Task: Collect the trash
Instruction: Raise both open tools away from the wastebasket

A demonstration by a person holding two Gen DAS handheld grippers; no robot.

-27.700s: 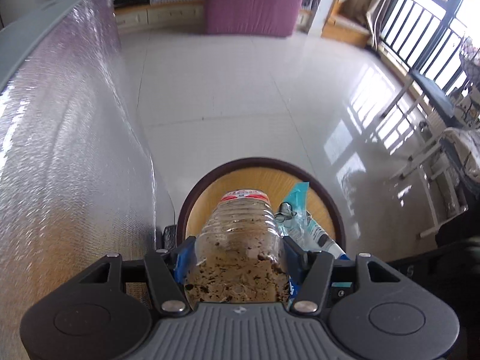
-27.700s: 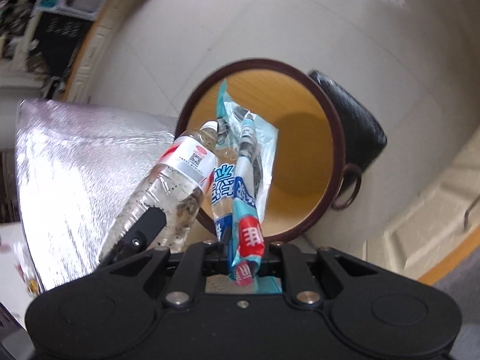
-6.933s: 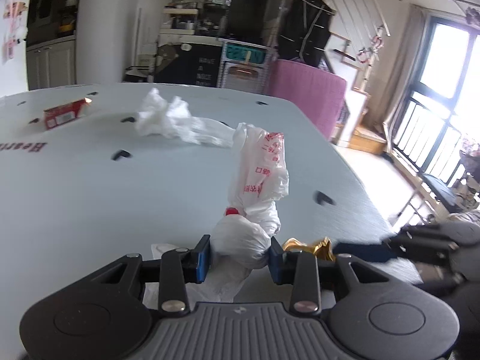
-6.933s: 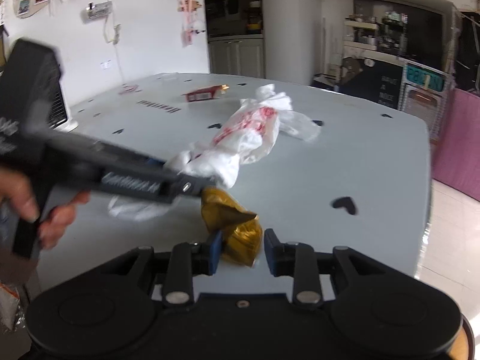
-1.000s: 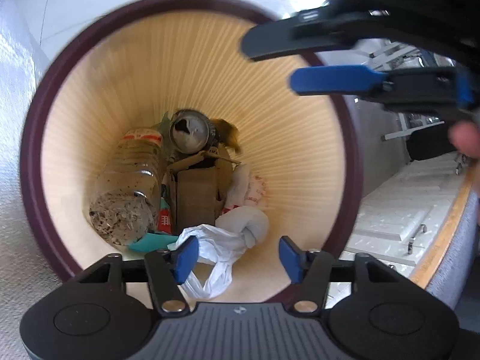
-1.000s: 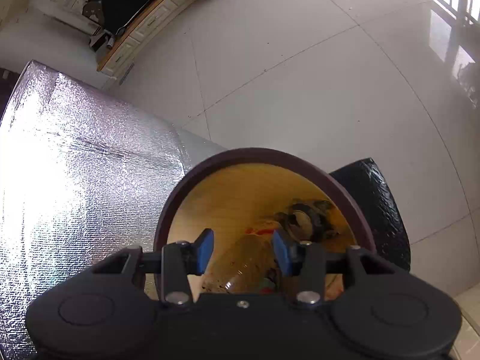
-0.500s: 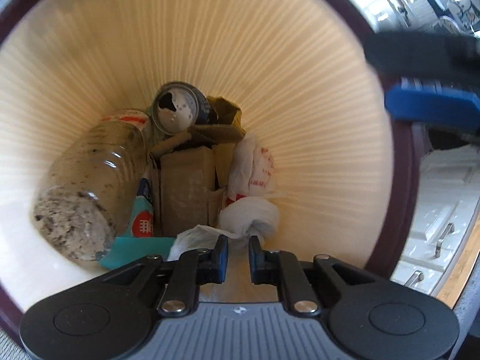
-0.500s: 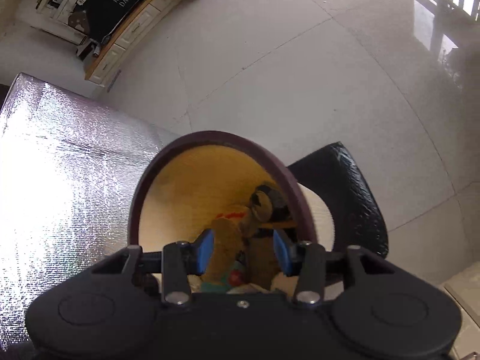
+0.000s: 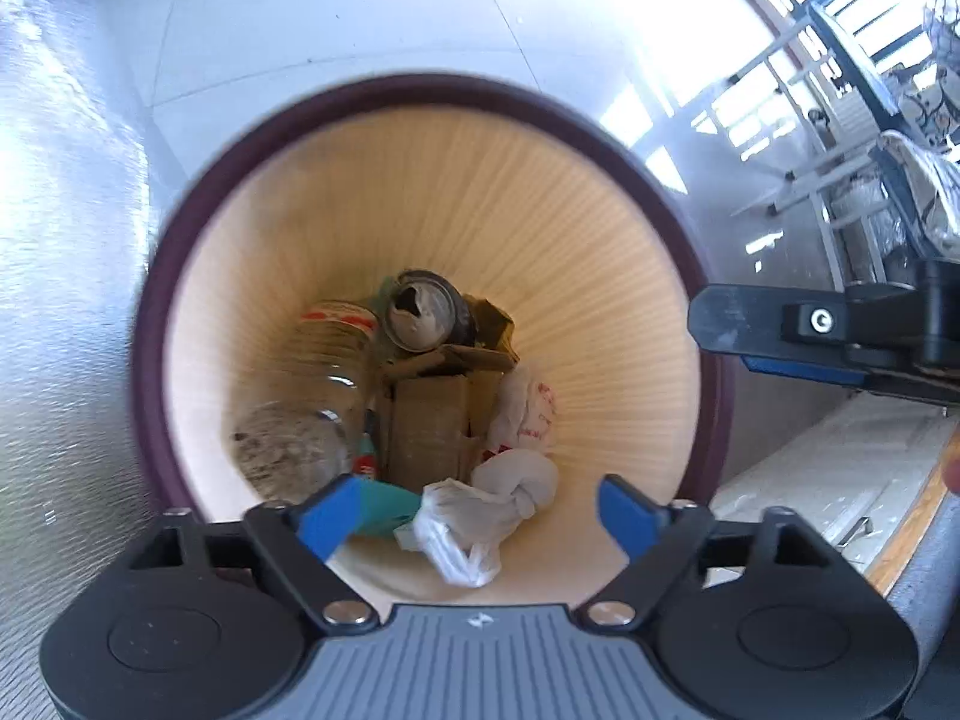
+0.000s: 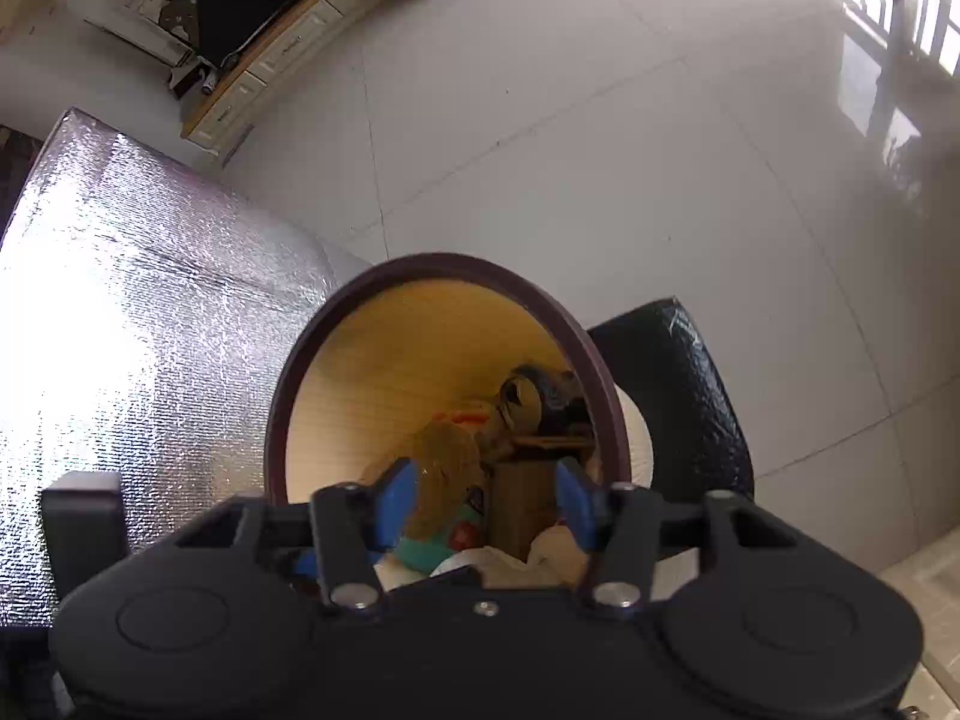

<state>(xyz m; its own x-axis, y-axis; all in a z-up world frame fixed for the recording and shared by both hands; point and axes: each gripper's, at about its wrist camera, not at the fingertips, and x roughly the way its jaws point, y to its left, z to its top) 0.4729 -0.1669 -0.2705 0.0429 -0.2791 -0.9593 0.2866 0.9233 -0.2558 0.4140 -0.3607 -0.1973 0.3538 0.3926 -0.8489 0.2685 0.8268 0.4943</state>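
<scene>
Left claw (image 9: 474,510) hangs directly above the bin (image 9: 180,264), jaws apart and empty — the knotted white bag (image 9: 480,510) lies below it inside. Right claw (image 10: 483,495), also apart, hangs over the rim.

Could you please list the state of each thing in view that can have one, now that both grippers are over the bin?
left gripper: open, empty, above the bin
right gripper: open, empty
trash bin: upright, partly filled
white plastic bag: knotted, lying in the bin
plastic bottle: lying on its side in the bin
can: opened, in the bin
cardboard box: flaps open, in the bin
</scene>
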